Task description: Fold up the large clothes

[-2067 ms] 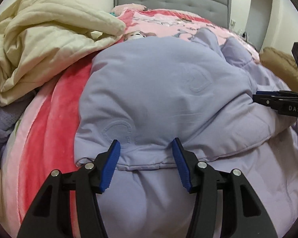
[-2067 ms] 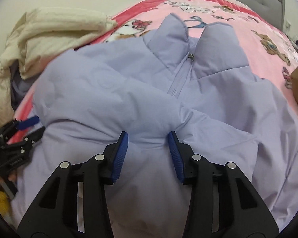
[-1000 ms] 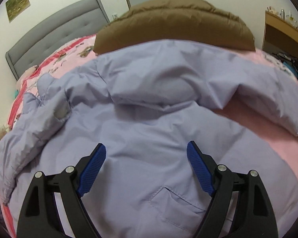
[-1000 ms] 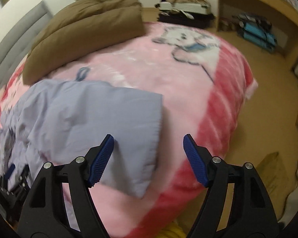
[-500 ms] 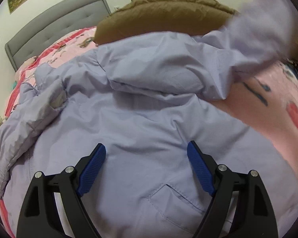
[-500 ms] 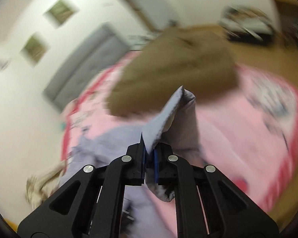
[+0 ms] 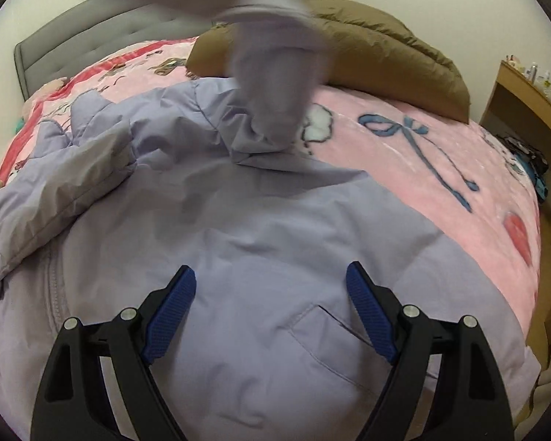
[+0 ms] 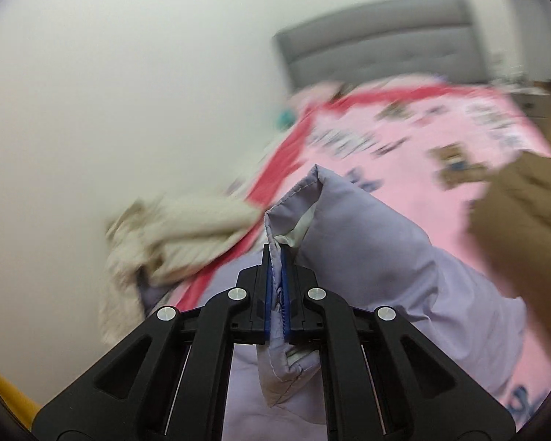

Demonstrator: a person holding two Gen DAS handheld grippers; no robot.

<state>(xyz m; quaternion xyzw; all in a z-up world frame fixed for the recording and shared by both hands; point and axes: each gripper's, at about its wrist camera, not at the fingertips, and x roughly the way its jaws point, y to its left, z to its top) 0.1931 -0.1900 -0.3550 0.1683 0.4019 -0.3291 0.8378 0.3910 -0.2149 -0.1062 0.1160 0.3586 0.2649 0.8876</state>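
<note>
Here, lilac jacket [image 8: 367,257] cuff between right tool [image 8: 275,290] pads.

My right gripper [image 8: 275,286], which stood wide open over the sleeve's cuff a second ago, has clamped its pads on the cuff of the lilac jacket [image 7: 260,257] and swung it up off the pink blanket [image 7: 440,139]. From my left wrist view the sleeve [image 7: 275,99] now rises in a blur above the jacket's body, uncovering the blue bow print [image 7: 418,139] on the blanket.

Right gripper [image 8: 275,275] jaws clamp lilac jacket [image 8: 367,250] cuff (background blurred)
</note>
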